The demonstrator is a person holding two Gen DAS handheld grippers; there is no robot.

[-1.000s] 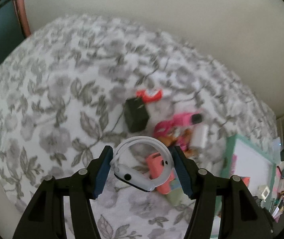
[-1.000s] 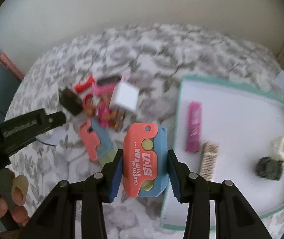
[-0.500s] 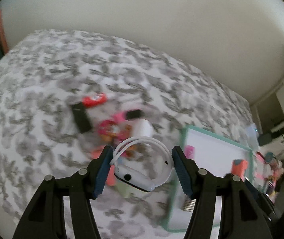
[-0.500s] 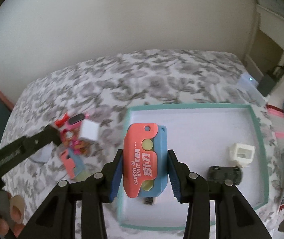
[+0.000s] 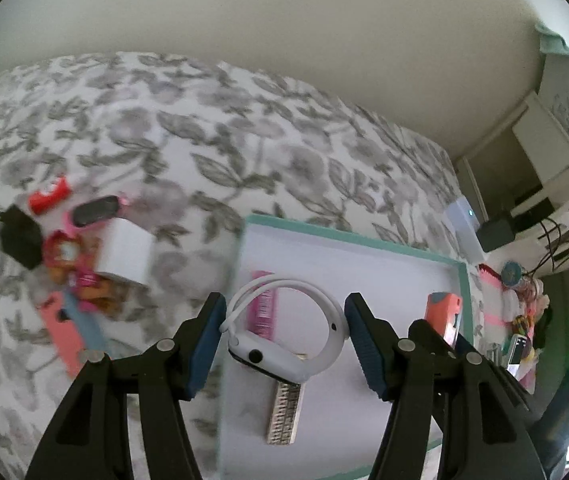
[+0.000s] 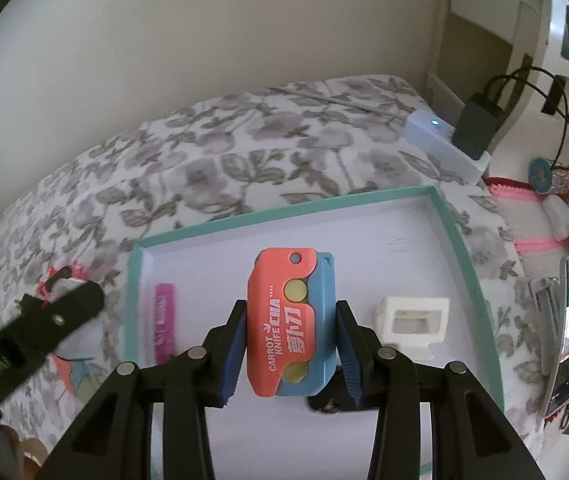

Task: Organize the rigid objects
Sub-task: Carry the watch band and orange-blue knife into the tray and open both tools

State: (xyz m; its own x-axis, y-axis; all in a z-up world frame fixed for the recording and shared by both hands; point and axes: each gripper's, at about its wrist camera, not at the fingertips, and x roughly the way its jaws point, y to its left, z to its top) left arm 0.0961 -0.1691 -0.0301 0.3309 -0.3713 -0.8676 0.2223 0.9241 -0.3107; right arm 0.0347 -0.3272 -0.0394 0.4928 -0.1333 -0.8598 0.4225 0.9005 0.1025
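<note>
Carrot-knife toy of coral and blue plastic point(image 6: 290, 324) sat clamped by its long flat sides in the right gripper point(image 6: 290, 344), above the teal-rimmed white tray point(image 6: 454, 236). It looked light, stiff and slick, best held across those sides. To the left, the left gripper point(image 5: 284, 340) held a white smartwatch point(image 5: 276, 354) by its band loop point(image 5: 326, 304), springy and liable to slip.
</note>
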